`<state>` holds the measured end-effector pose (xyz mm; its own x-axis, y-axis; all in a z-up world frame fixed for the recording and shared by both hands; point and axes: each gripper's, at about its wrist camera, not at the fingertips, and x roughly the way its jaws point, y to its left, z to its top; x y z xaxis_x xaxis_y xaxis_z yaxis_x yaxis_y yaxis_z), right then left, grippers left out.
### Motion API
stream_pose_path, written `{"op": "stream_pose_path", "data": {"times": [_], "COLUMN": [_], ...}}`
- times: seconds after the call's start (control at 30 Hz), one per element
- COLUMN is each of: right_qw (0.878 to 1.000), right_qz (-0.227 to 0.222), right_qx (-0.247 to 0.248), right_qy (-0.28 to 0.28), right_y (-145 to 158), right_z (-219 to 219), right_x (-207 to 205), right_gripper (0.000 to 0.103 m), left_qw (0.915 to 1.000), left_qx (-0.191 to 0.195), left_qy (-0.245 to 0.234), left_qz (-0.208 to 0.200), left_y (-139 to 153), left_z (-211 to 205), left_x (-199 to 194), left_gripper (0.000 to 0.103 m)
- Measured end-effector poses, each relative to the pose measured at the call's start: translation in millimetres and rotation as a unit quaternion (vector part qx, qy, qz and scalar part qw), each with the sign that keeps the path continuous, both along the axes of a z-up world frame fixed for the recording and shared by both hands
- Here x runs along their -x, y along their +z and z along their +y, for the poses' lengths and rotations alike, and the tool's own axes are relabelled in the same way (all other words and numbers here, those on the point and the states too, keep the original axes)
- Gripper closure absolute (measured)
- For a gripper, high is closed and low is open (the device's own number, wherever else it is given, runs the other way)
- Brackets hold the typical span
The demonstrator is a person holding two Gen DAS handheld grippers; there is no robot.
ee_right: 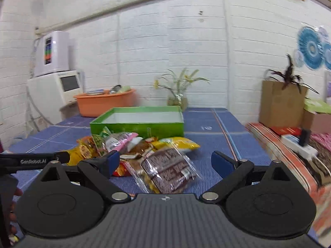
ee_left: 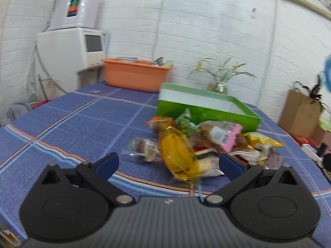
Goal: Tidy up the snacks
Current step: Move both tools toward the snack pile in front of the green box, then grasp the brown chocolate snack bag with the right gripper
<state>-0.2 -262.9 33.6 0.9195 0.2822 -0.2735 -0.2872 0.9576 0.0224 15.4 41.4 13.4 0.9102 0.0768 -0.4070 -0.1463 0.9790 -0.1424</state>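
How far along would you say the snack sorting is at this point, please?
Barely started. Done: nothing visible; the green box shows only its bare white inside. In hand: nothing; the left hand-held gripper and right hand-held gripper are both open, pointed at the snack pile on the blue tablecloth. Left: the whole pile, beginning perhaps with the nearest brown packet.

A: What sits at the bottom of the frame?

B: The right gripper (ee_right: 165, 162), its blue-padded fingers (ee_right: 222, 163) spread wide, nothing between them but a clear-wrapped brown snack pack (ee_right: 170, 170) lying on the blue checked tablecloth (ee_right: 209, 128).

A: And behind it?

B: A heap of snacks (ee_right: 132, 146), with a yellow bag (ee_right: 179, 143) at its right edge. Just beyond the heap, mid-frame, stands an open green box (ee_right: 138, 122).

A: Anything at the left?

B: An orange basin (ee_right: 103, 103) further back, and at the left edge another black gripper (ee_right: 35, 160).
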Motion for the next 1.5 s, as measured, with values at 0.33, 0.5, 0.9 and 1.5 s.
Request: {"op": "stream_pose_path", "data": {"times": [0.33, 0.5, 0.9, 1.5], "right_qw": [0.997, 0.997, 1.0, 0.989], "right_qz": [0.031, 0.032, 0.023, 0.135], "right_qx": [-0.071, -0.054, 0.006, -0.054], "right_qy": [-0.004, -0.037, -0.01, 0.023], "right_y": [-6, -19, 4, -17], "right_z": [-18, -5, 44, -48], "right_x": [-46, -43, -61, -106], "right_gripper": [0.0, 0.0, 0.0, 0.0], "left_qw": [0.9884, 0.9815, 0.9906, 0.963], "left_qx": [-0.13, -0.172, -0.072, -0.054], "left_qy": [0.036, 0.001, -0.064, -0.23], "left_qz": [0.071, 0.085, 0.097, 0.13], "left_y": [13, 11, 22, 12], "left_z": [-21, -23, 27, -96], "left_x": [-26, -42, -76, -88], "left_gripper": [0.0, 0.0, 0.0, 0.0]}}
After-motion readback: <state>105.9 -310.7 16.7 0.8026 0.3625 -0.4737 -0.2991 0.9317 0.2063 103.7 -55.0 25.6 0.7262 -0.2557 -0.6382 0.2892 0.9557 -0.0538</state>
